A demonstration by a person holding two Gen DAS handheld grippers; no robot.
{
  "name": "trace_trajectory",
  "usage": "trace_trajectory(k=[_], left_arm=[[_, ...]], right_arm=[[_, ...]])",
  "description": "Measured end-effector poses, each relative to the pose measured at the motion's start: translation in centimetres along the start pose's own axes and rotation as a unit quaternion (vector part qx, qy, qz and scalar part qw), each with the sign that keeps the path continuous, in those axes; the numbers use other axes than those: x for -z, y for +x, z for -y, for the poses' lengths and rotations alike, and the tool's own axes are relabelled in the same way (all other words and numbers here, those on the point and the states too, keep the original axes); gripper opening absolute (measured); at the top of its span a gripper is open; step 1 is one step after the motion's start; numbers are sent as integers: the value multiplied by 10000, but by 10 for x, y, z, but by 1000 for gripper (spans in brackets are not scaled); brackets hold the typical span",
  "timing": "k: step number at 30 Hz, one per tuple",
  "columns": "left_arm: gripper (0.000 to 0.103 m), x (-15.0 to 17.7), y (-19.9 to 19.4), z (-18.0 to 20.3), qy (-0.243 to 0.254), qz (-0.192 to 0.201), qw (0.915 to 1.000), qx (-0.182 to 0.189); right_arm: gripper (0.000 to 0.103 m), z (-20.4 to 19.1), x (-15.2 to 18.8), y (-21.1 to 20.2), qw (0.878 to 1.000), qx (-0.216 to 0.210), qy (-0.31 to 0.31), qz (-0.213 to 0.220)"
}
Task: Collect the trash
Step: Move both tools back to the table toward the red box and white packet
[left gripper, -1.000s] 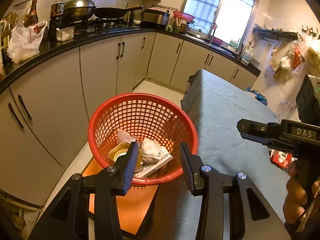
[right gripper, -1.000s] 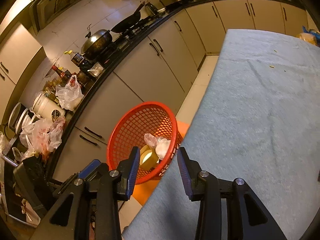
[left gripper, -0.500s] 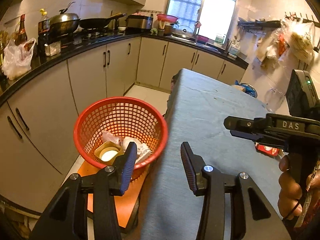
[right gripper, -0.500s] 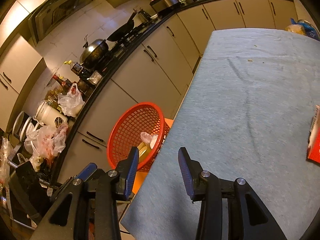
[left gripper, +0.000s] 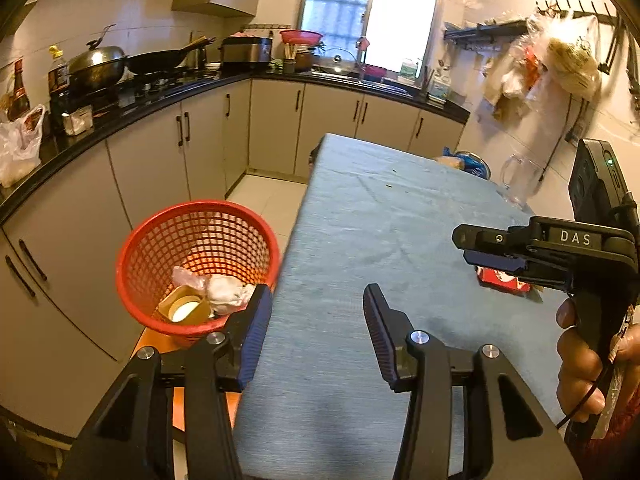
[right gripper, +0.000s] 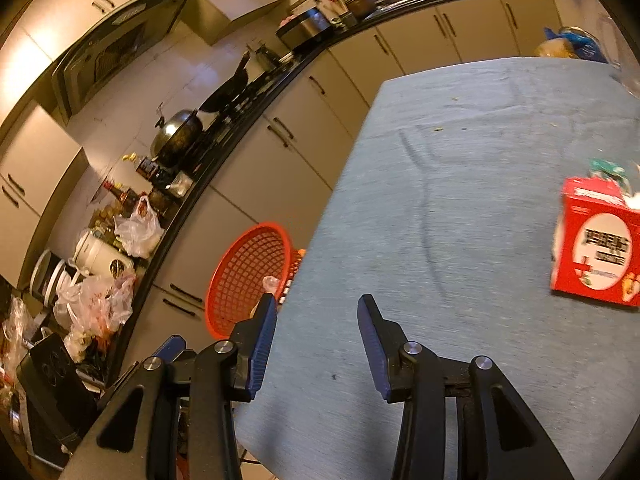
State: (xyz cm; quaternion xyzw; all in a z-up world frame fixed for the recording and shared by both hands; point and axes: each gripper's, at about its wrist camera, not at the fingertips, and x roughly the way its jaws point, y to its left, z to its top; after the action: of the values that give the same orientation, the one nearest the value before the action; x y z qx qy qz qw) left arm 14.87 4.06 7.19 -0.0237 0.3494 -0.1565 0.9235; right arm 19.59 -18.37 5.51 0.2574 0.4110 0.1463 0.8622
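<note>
A red mesh basket [left gripper: 160,240] stands on an orange stool left of the table and holds a paper cup [left gripper: 185,309] and crumpled wrappers [left gripper: 224,292]; it also shows in the right wrist view [right gripper: 240,276]. A red carton [right gripper: 598,258] lies on the blue table cloth at the right, partly hidden behind the right gripper in the left wrist view [left gripper: 502,280]. My left gripper [left gripper: 318,322] is open and empty over the table's near edge. My right gripper [right gripper: 316,330] is open and empty, left of the carton.
The blue-clothed table [left gripper: 380,220] runs away from me. Counters with cabinets [left gripper: 160,148] line the left and back, with a wok, pans and plastic bags [right gripper: 138,228]. A clear jug [left gripper: 518,180] stands at the table's far right. Green scraps [right gripper: 606,166] lie behind the carton.
Both grippers have swung right, away from the basket and over the table. The red carton has come into the right wrist view. Both stay open.
</note>
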Motion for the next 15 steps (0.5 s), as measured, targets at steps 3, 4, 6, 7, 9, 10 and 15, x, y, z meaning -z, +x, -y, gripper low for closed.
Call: trace_trajectory(k=[3, 4, 6, 7, 9, 10, 15], left_arm=[[46, -2, 5, 11, 29, -78, 9999, 90], [46, -2, 7, 16, 58, -112, 9998, 146], [46, -4, 12, 24, 144, -178, 9995, 199], [47, -4, 16, 30, 207, -217, 9993, 224], [47, -4, 23, 40, 290, -295, 9987, 287], [47, -4, 28, 46, 319, -352, 9983, 328], [47, -8, 52, 80, 496, -620, 9952, 568]], right_arm=[[46, 15, 1, -11, 9999, 34, 143, 72], [46, 20, 2, -16, 9998, 33, 173, 115], [46, 29, 4, -26, 9995, 70, 225, 189], [46, 37, 5, -36, 9993, 101, 266, 255], [46, 52, 7, -51, 9987, 166, 329, 360], [46, 63, 8, -63, 9978, 237, 408, 468], [46, 108, 10, -110, 9915, 527, 768, 912]])
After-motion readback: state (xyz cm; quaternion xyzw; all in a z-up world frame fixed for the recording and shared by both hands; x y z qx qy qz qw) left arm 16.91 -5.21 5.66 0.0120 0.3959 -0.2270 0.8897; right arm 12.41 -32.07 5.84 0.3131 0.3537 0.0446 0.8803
